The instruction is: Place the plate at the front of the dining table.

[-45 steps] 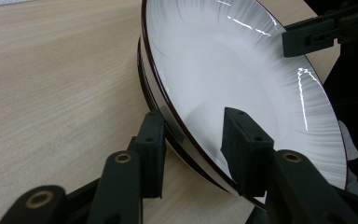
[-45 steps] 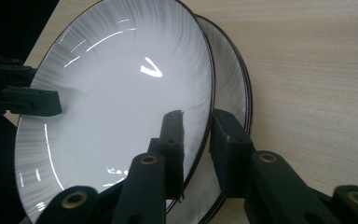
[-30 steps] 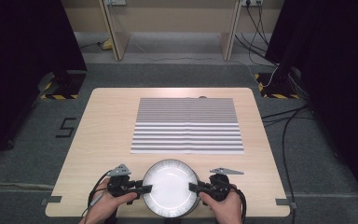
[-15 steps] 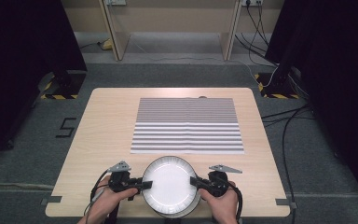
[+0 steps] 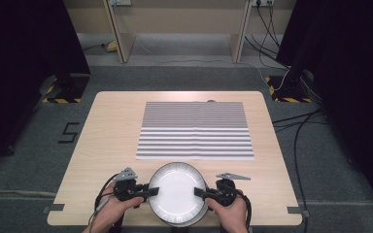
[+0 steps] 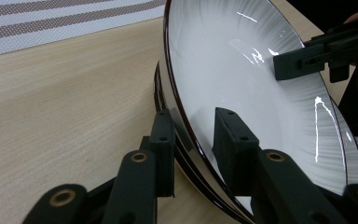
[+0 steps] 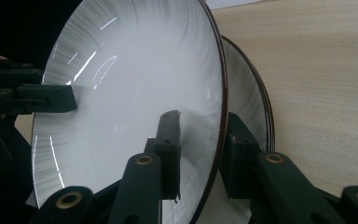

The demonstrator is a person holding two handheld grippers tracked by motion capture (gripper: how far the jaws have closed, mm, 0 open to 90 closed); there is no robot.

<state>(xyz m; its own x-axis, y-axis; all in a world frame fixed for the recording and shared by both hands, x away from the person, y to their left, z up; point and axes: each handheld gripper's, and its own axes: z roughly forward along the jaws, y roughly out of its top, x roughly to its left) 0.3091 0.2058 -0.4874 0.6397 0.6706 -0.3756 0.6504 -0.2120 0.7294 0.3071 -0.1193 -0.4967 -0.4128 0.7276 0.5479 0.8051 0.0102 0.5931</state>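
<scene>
Top plate point(image 5: 177, 190) sits on a stack of plates point(image 7: 254, 112) at the near edge of the worktop point(image 5: 111, 131), just short of the striped mat point(image 5: 195, 130). In both gripper views its rim stands proud of the plate beneath, one side lifted, so it reads as tilted, not flat.

Step in hand, as judged: lifting the top plate off the stack, presumably toward the mat. To do it well — raise both sides together and level, keep the pinch on the top rim alone so the lower plate is not dragged along, and clear the stack fully before moving forward.

Left gripper point(image 6: 193, 140): jaws part-closed, one pad inside the bowl of the plate, the other under its rim; the pads appear to press on it. Its jaws have just been closing on that rim.

Right gripper point(image 7: 200, 142): same straddle on the opposite rim, narrow gap, rim between the pads. Its jaws have just opened a little, yet the plate looks held.
</scene>
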